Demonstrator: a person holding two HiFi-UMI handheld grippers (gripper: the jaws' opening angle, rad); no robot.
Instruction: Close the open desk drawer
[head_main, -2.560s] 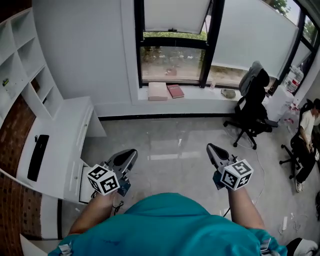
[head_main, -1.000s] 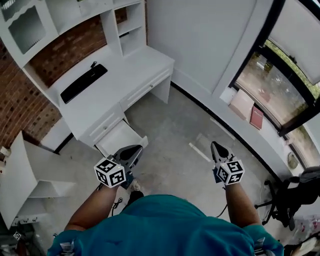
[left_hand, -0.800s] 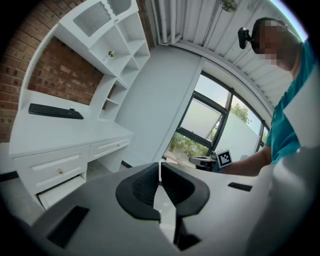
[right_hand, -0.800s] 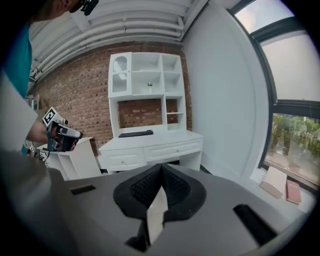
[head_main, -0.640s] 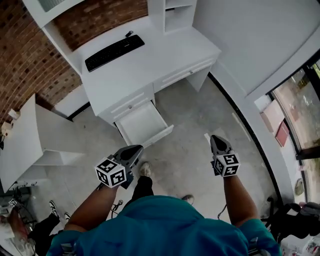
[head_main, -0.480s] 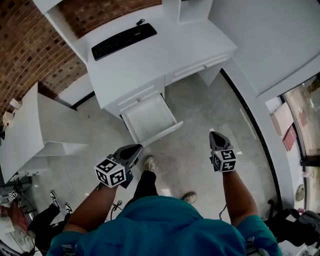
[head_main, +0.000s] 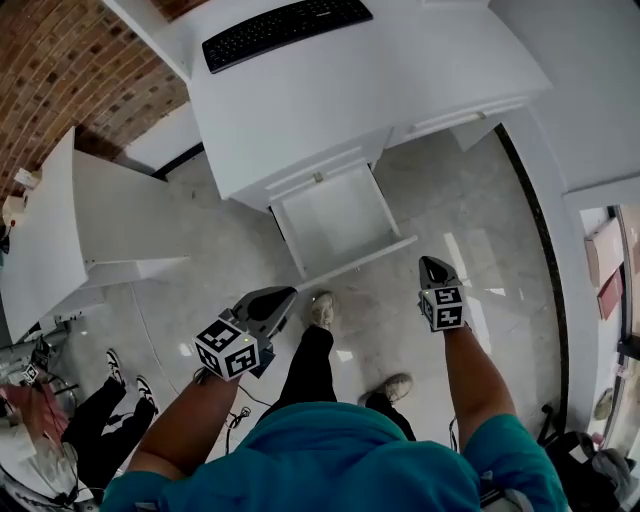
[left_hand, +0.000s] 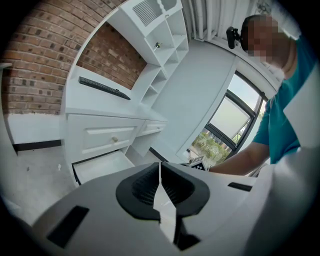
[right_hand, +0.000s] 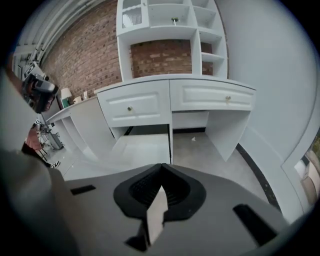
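Observation:
A white desk (head_main: 420, 80) fills the top of the head view, with a black keyboard (head_main: 285, 22) on it. Its lower left drawer (head_main: 338, 215) stands pulled out and looks empty; the front panel faces me. My left gripper (head_main: 283, 294) is held shut and empty, a short way in front of the drawer's left corner. Just off the drawer's right corner, my right gripper (head_main: 430, 263) is also shut and empty. Neither touches the drawer. The left gripper view shows the drawer (left_hand: 97, 166) beyond the left gripper (left_hand: 160, 165). In the right gripper view the drawer (right_hand: 142, 145) lies beyond the right gripper (right_hand: 161, 166).
A white cabinet panel (head_main: 90, 225) stands left of the desk against a brick wall (head_main: 70, 70). My shoes (head_main: 322, 308) are on the grey floor just before the drawer. Another person's legs (head_main: 105, 425) show at lower left. A white wall (head_main: 590, 90) closes the right.
My view has swung from the window round to the desk, and I have walked up to it. The open drawer is now just ahead of both grippers, which stayed shut.

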